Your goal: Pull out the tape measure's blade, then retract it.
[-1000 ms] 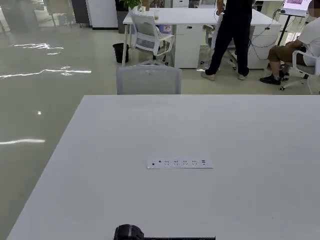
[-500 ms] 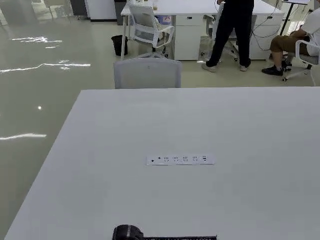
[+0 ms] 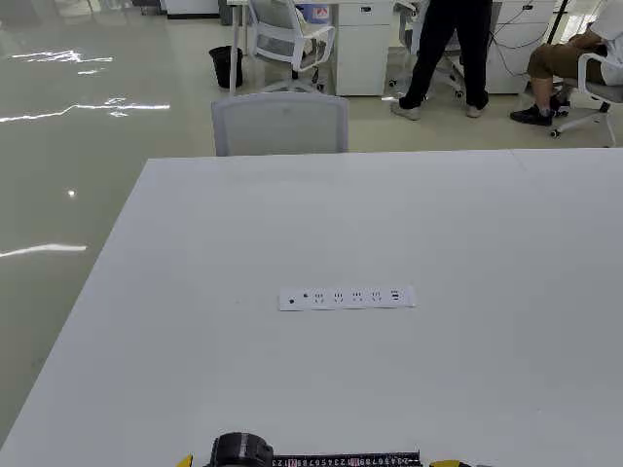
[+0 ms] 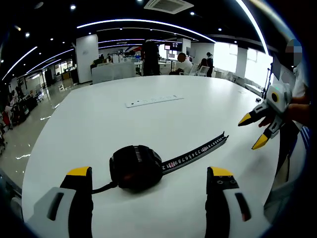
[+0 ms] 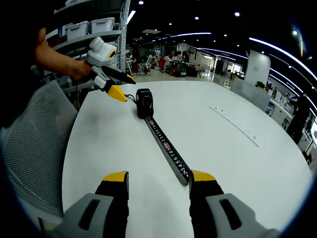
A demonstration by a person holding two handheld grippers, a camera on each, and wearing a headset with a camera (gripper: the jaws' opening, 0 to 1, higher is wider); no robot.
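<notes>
The tape measure's blade (image 3: 346,459) is showing a row of pale scale digits. Most are blurring too small for reading.

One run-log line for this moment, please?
tape measure: blade out, on table | left gripper: open | right gripper: open, near blade tip

Your desk (image 3: 195,292) is smooth, matt white. The tape measure case (image 4: 134,167) looks like black plastic with a faint sheen; its blade (image 5: 166,146) is dark and matt, printed pale. The floor (image 3: 68,146) shines glossy. The chair back (image 5: 34,139) is grey mesh.
</notes>
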